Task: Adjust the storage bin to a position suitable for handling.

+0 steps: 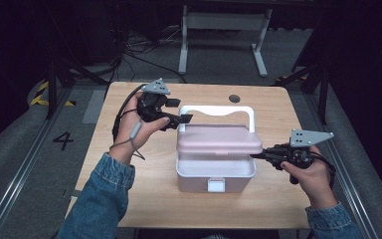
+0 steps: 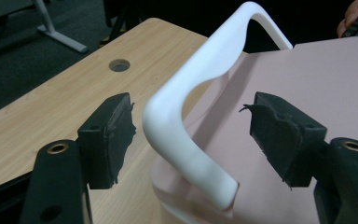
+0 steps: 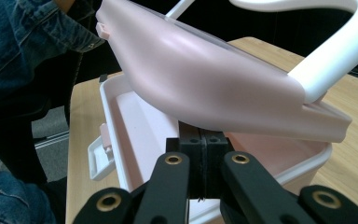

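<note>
A white box (image 1: 214, 172) with a pink lid (image 1: 219, 139) and a white handle (image 1: 219, 110) stands mid-table, its front latch (image 1: 216, 185) hanging loose. The lid is raised off the box rim (image 3: 116, 116). My left gripper (image 1: 181, 112) is open at the handle's back left corner. In the left gripper view the handle's bend (image 2: 186, 93) lies between the two pads (image 2: 109, 135), touching neither. My right gripper (image 1: 256, 156) is shut with nothing between its jaws. Its tips (image 3: 204, 140) sit under the lid's (image 3: 205, 84) right edge, over the open box.
A round cable hole (image 1: 234, 98) is in the wooden table top (image 1: 129, 174) behind the box. A white desk frame (image 1: 224, 30) stands on the dark floor beyond the far edge. Cables trail there too.
</note>
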### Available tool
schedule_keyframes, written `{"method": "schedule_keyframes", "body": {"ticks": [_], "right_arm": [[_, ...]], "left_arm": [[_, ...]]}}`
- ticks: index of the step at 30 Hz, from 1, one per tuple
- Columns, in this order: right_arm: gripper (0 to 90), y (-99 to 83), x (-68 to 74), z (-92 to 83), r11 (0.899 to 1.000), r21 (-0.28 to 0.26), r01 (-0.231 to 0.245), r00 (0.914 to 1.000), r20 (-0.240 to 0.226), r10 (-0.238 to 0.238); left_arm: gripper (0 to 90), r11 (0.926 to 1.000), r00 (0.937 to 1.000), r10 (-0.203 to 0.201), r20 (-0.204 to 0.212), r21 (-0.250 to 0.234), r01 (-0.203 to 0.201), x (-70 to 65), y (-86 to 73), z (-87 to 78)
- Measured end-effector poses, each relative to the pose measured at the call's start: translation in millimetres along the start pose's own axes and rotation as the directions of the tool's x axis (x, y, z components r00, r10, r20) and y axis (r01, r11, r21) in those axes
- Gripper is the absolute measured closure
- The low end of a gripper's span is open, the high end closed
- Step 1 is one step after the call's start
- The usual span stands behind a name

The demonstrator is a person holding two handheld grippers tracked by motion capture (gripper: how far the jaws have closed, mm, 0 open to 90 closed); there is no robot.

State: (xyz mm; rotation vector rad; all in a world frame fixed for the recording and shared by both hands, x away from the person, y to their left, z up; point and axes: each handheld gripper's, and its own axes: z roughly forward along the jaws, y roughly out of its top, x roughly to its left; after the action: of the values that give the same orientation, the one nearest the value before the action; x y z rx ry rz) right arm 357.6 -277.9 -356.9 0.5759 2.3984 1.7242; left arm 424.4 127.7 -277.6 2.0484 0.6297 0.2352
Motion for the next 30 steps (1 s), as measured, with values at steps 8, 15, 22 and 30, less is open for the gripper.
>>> {"method": "schedule_keyframes", "body": {"ticks": [8, 15, 22, 30], "right_arm": [[90.0, 4.2, -0.6, -0.4, 1.000, -0.016, -0.006, 0.9998, 0.020, 0.006], [90.0, 8.3, -2.4, -1.0, 0.999, -0.032, -0.025, 0.9992, 0.030, 0.026], [90.0, 10.5, -3.4, -1.1, 0.998, -0.045, -0.032, 0.9987, 0.037, 0.034], [90.0, 11.7, -4.3, -0.6, 0.998, -0.051, -0.046, 0.9981, 0.039, 0.048]], "left_arm": [[29.4, 0.9993, 0.9988, 0.034, -0.035, 0.015, -0.034, -10.2, -17.8, -23.2], [28.9, 0.9997, 0.9983, 0.025, -0.053, 0.008, -0.024, -17.6, -34.1, -37.4], [29.2, 0.9994, 0.9979, 0.034, -0.056, -0.002, -0.034, -19.2, -49.2, -39.3], [30.2, 0.9963, 0.9954, 0.081, -0.050, -0.024, -0.083, -26.7, -68.1, -28.7]]}}
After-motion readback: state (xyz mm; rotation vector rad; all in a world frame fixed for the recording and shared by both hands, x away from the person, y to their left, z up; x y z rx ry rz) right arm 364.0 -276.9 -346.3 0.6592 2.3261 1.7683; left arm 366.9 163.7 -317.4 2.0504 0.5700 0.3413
